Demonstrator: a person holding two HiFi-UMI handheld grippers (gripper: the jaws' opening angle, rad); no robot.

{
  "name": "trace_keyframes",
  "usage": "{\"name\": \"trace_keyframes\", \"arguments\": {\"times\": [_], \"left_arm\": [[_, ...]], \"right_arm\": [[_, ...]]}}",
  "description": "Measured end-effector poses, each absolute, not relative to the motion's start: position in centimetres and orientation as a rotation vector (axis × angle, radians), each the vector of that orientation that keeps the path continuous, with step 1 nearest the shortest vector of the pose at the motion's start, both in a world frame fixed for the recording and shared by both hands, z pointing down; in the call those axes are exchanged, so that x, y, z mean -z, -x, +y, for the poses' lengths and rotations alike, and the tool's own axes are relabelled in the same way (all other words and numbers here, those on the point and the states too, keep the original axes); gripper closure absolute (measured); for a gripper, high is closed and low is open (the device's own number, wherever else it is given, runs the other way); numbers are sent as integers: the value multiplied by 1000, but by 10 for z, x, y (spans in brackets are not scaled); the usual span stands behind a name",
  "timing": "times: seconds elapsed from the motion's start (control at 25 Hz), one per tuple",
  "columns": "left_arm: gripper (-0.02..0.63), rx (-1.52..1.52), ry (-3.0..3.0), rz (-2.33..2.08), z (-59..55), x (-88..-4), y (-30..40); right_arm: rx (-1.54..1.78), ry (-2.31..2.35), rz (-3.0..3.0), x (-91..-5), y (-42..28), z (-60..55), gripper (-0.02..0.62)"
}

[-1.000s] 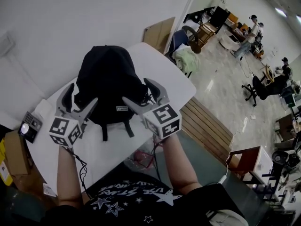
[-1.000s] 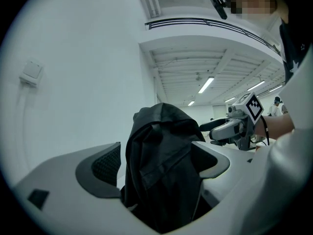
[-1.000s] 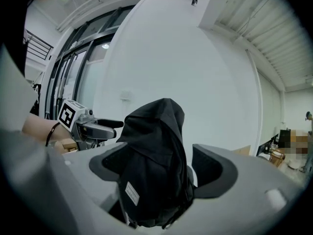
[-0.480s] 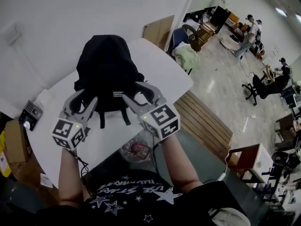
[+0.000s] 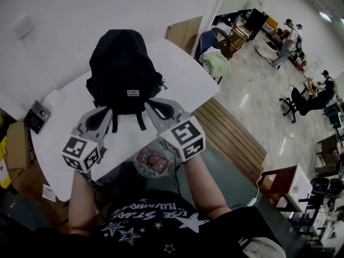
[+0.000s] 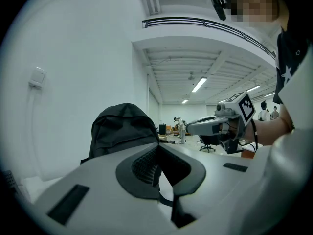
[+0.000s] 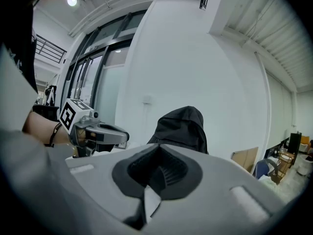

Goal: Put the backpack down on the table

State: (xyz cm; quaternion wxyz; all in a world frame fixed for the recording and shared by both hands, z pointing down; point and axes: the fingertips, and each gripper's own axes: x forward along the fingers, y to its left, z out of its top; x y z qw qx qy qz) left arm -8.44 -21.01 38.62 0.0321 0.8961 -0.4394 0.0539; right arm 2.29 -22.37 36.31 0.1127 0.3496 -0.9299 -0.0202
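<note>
White table [image 5: 183,82] against a pale wall. Black backpack [image 5: 122,69]: upright on the table, just ahead of both tongs. Left tongs [image 5: 102,112]: jaws have just been closing, now together, nothing between them. Right tongs [image 5: 157,105]: the same, also empty.

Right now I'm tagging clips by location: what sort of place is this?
Probably an open-plan lab or workshop: a backpack on a white table, an office chair on the polished floor beyond, people standing among cluttered furniture far off.
</note>
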Motion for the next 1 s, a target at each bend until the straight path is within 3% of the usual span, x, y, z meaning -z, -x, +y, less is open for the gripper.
{"name": "trace_keyframes", "arguments": {"times": [1.0], "left_arm": [[598,-211,-2710,-1329,-93,-416,31]], "right_arm": [[-65,-918,-2727,-410,-59,-111,595]]}}
